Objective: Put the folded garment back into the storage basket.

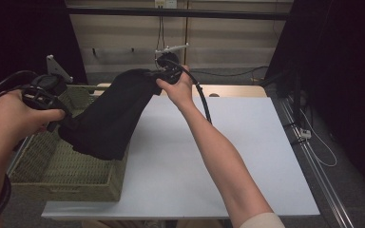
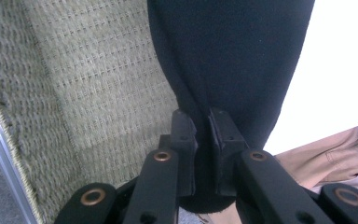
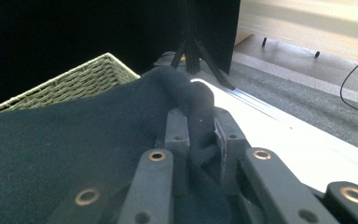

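Note:
A black cloth (image 1: 111,111) hangs stretched in the air between my two grippers, over the right edge of a woven basket. My left gripper (image 1: 66,119) is shut on the cloth's lower left corner, above the basket. In the left gripper view the cloth (image 2: 233,60) runs up from between the left gripper's (image 2: 202,122) closed jaws. My right gripper (image 1: 158,76) is shut on the cloth's upper corner, held higher and farther back. In the right gripper view a bunched fold of the cloth (image 3: 74,135) sits pinched in the right gripper (image 3: 199,125).
The olive woven basket (image 1: 52,166) stands at the table's left edge, seen also as the basket (image 2: 88,84) and the basket (image 3: 70,84). A white sheet (image 1: 228,156) covers the table to the right. A black tripod (image 3: 191,51) stands beyond the table's far side.

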The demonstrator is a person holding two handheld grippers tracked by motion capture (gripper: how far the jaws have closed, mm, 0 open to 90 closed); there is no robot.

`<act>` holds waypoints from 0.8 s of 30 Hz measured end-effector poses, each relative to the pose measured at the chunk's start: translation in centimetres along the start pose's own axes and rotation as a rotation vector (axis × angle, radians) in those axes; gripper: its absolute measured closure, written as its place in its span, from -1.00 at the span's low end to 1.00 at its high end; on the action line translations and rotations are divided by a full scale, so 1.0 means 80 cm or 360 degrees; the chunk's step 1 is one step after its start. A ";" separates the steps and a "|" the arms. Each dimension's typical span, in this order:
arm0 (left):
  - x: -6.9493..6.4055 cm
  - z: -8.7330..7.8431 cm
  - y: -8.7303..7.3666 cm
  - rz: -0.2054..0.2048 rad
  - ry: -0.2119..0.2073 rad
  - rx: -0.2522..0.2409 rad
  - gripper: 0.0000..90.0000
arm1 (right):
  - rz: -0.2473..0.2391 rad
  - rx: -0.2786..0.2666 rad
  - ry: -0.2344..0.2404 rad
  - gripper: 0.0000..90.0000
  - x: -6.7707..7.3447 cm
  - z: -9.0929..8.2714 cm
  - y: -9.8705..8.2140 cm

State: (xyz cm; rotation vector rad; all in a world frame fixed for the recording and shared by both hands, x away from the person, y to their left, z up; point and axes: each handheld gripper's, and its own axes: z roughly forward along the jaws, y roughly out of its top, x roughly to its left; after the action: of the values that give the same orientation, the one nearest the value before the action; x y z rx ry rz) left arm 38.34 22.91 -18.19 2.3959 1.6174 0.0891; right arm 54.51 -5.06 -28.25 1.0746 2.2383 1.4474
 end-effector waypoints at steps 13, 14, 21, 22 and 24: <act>0.007 -0.002 -0.014 -0.0043 0.0006 -0.0006 0.82 | -0.0025 0.0009 0.0043 0.75 0.015 0.018 0.003; 0.008 -0.003 -0.015 -0.0048 0.0008 -0.0006 0.82 | -0.0028 0.0012 0.0044 0.75 0.016 0.020 0.003; 0.011 -0.008 -0.019 -0.0065 0.0014 -0.0010 0.82 | -0.0038 0.0019 0.0069 0.75 0.022 0.031 0.006; 0.012 -0.008 -0.020 -0.0073 0.0012 -0.0004 0.82 | -0.0040 0.0020 0.0071 0.75 0.023 0.031 0.006; 0.014 -0.007 -0.021 -0.0078 0.0015 0.0004 0.82 | -0.0041 0.0018 0.0079 0.75 0.024 0.034 0.006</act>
State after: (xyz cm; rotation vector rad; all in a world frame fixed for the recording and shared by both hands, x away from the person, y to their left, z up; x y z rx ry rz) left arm 37.12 24.63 -18.12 2.3593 1.6805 0.0893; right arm 54.96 -1.74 -28.76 1.0200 2.2884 1.4681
